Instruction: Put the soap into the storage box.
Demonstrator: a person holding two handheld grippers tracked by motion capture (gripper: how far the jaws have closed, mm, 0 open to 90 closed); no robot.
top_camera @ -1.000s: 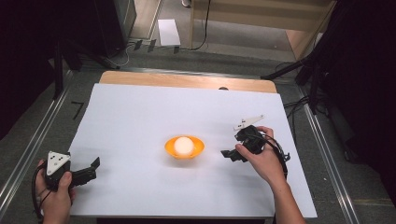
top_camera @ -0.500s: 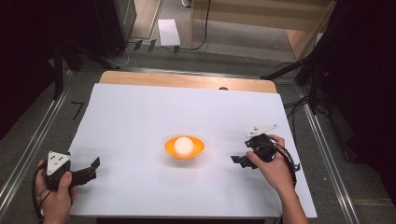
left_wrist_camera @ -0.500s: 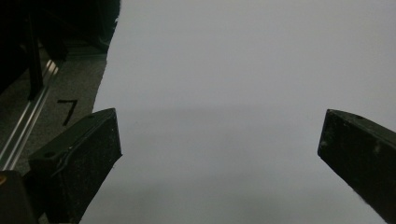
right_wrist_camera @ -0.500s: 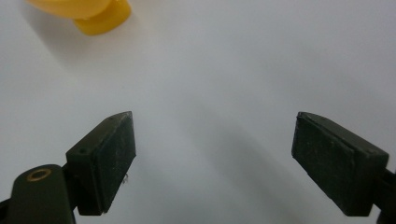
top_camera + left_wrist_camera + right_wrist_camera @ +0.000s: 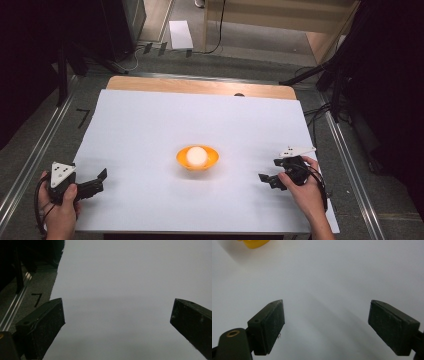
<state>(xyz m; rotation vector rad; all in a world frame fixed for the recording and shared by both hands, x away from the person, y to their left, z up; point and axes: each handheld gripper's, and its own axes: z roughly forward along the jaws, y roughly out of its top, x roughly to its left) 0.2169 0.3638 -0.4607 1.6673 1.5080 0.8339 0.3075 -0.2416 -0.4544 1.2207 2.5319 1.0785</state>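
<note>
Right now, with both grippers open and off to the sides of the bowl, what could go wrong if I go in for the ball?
The white ball sits loose in the shallow orange bowl; a nudge to the rim could tip it out and it may roll. The bowl rests on the smooth white sheet, so it could slide under a one-sided push. In the right gripper view the bowl lies at the top left edge, off its line, so re-aim first.

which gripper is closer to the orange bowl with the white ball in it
Right. The right gripper sits open on the white sheet just right of the shallow orange bowl, slightly nearer the person. The left gripper, also open, lies farther off at the sheet's near left corner.
</note>
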